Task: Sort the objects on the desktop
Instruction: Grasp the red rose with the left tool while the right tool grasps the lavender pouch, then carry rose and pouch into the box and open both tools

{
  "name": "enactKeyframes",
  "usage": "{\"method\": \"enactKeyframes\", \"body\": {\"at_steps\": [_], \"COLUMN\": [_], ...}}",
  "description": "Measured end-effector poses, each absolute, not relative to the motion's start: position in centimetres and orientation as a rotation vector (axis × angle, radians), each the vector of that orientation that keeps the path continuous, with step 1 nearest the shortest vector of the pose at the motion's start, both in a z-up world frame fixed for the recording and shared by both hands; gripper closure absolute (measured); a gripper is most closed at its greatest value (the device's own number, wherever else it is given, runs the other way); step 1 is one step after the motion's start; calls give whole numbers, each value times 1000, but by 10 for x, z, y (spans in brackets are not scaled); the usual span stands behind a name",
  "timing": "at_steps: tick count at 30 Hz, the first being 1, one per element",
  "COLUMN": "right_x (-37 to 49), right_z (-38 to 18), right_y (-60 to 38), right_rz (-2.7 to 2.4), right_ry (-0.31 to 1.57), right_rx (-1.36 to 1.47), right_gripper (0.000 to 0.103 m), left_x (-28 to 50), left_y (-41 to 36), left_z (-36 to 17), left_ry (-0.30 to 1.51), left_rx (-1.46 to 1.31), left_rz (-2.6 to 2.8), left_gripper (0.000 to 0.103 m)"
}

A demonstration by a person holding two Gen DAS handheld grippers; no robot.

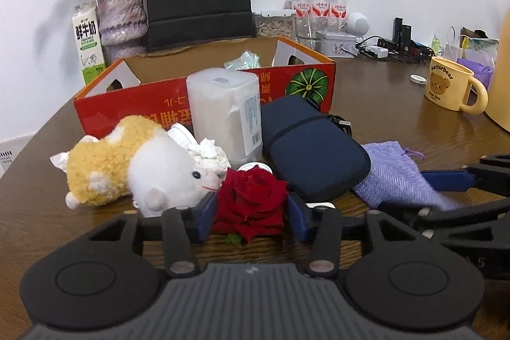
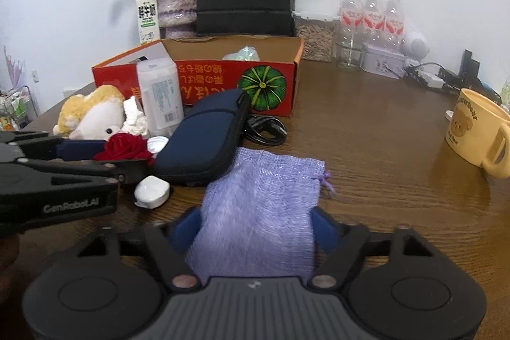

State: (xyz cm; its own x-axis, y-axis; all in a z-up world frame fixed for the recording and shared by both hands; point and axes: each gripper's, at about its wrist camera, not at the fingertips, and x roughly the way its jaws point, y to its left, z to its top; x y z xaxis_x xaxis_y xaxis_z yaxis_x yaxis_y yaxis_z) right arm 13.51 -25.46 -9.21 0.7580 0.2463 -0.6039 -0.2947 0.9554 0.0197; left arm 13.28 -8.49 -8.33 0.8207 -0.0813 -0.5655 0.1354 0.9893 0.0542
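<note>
Hidden bits: my left fingers (image 1: 251, 214) cover the lower sides of the red rose (image 1: 251, 196), and only a scrap of green shows under it. The near end of the purple pouch (image 2: 261, 212) runs under my right tool, so I can't see where it stops.
Hard to read: the little white round thing (image 2: 151, 191) beside the navy case (image 2: 204, 136) — no idea what it is. The black cable (image 2: 264, 129) is half tucked behind that case.
Left fingers: clenched on the rose, pads touching both sides.
Right fingers (image 2: 256, 223): pinching the purple pouch, which lies flat on the table (image 2: 382, 180).
Red box (image 1: 287, 82): open top, something pale and crinkly inside; the rest of the inside is out of sight.
Clear jar (image 1: 274, 23): packed with tan pellets or seeds, can't tell which.
Vase (image 1: 122, 11): dried roses.
Yellow mug (image 1: 452, 85): inside not visible.
</note>
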Motion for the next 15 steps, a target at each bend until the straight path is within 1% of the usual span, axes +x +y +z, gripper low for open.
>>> {"method": "enactKeyframes", "body": {"at_steps": [1,2,3,7,15], "right_x": [134,133,133,129,124], "right_z": [-91,-91,-90,-88,-80], "right_y": [-255,-256,-258,-263,-268], "right_rz": [297,300,303,309,281], "right_ry": [641,638,637,625,593], "right_rx": [-78,-72,-63,-40,-23], "right_gripper": [64,81,87,89,89], "left_x": [133,132,132,129,122], "left_y": [-84,-84,-83,-84,-79], "left_z": [-83,-83,-83,-82,-75], "left_ry": [595,594,593,588,559], "left_rx": [87,81,80,86,73], "left_rz": [-113,-112,-111,-115,-119], "left_gripper": [60,62,62,66,67]}}
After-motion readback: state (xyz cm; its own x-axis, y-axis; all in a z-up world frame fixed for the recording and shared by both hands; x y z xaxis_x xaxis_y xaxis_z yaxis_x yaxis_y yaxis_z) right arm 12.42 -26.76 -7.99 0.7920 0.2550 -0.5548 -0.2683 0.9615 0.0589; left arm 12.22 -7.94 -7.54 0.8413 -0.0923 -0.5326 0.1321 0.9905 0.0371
